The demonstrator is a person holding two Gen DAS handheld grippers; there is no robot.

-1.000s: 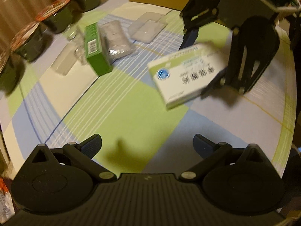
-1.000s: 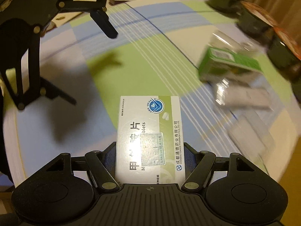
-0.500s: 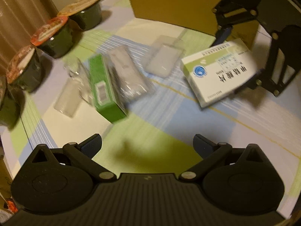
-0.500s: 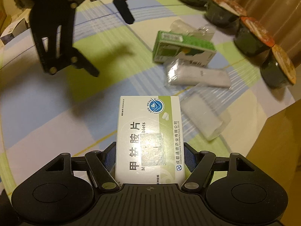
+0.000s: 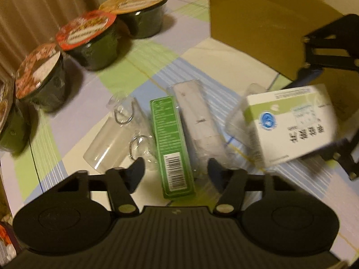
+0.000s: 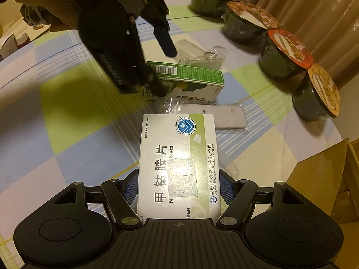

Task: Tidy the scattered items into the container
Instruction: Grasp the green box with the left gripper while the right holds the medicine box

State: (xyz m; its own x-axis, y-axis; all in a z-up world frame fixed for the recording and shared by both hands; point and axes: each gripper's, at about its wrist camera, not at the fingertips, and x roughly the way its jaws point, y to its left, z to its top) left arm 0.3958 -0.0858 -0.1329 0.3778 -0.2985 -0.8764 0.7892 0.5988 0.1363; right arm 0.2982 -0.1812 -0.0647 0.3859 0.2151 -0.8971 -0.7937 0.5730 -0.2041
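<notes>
My left gripper (image 5: 175, 168) is open and low over the table, one finger on each side of the near end of a green carton (image 5: 172, 143), with gaps showing on both sides. The right wrist view shows the same left gripper (image 6: 162, 69) at the barcode end of the green carton (image 6: 193, 78). My right gripper (image 6: 177, 188) is shut on a white medicine box (image 6: 177, 157), held above the table. That white box (image 5: 289, 123) hangs just in front of the open cardboard box (image 5: 258, 22), which sits at the right edge (image 6: 320, 183).
A grey packet in clear wrap (image 5: 197, 116) lies right of the green carton. A clear packet with key rings (image 5: 121, 130) lies to its left, and a clear case (image 5: 235, 121) sits under the white box. Several lidded noodle bowls (image 5: 89, 38) line the far-left table edge.
My left gripper moved forward to the green carton and its fingers narrowed around it. The right gripper carried the white box from mid-table toward the cardboard box.
</notes>
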